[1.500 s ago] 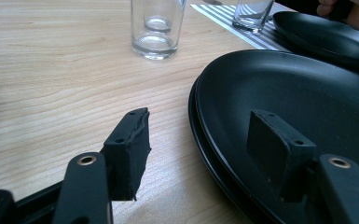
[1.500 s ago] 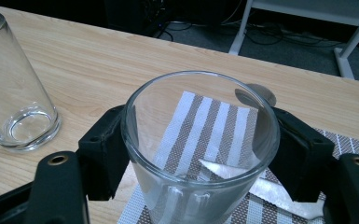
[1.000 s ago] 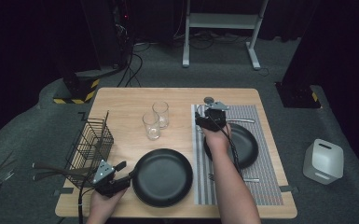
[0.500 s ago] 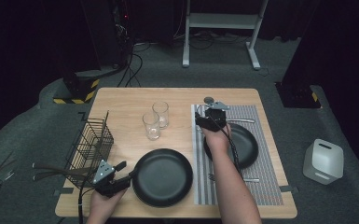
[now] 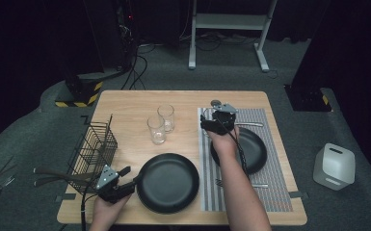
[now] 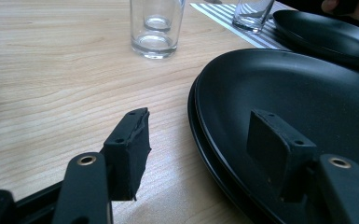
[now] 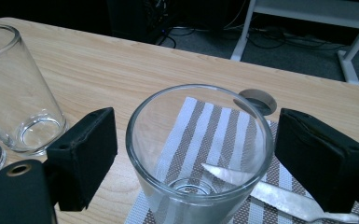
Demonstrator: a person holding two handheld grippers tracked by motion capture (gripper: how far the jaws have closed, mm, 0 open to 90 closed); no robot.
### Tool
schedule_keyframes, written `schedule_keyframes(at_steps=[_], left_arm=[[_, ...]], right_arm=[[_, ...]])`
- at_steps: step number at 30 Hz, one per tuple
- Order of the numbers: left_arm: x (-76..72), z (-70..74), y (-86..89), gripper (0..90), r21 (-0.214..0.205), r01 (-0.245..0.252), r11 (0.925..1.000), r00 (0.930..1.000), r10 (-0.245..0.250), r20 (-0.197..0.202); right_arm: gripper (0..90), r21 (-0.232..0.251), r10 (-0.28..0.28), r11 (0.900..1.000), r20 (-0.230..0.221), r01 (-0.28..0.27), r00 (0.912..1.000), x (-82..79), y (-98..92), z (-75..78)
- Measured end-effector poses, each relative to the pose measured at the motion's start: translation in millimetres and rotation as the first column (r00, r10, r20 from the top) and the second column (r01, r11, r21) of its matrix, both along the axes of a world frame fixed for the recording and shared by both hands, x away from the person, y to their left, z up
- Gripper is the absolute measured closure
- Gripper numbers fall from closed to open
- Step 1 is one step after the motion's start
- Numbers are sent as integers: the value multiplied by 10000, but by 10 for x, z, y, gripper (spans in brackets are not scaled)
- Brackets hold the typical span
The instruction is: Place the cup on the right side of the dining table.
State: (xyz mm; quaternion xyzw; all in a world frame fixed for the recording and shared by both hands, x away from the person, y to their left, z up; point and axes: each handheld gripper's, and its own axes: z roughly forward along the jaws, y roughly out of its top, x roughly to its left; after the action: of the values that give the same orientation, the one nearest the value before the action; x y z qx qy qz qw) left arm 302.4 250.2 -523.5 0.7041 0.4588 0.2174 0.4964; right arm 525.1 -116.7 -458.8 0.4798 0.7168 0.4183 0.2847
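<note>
The glass (image 7: 199,154) stands upright on the striped mat's (image 5: 274,168) far left corner, squarely between the pads (image 7: 81,156) of the right gripper (image 5: 218,121). The jaws have just been opening and now stand wide, with a gap seen on each side of the rim; nothing is held. A knife (image 7: 279,196) lies on the mat just behind the glass. For a clean retreat, the gripper is judged to need pulling straight back along its own axis. The left gripper (image 6: 200,154), also wide, straddles the near plate's (image 6: 279,93) rim.

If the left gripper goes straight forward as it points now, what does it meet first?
Probably the black plate: its rim already lies between the open fingers of the left gripper. Depth is unclear.
</note>
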Motion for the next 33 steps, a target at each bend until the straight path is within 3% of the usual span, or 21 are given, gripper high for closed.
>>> schedule_keyframes(at_steps=[14, 33], left_arm=[[1, 0, -10, 395, 14, 14, 10000, 10000, -14, -49], [2, 0, -21, 395, 158, 17, 9999, 10000, -16, -37]], right_arm=[[136, 27, 37, 10000, 120, -37, 9999, -43, -25, 80], [145, 85, 387, 9992, 441, -392, 9983, -287, 7, 215]])
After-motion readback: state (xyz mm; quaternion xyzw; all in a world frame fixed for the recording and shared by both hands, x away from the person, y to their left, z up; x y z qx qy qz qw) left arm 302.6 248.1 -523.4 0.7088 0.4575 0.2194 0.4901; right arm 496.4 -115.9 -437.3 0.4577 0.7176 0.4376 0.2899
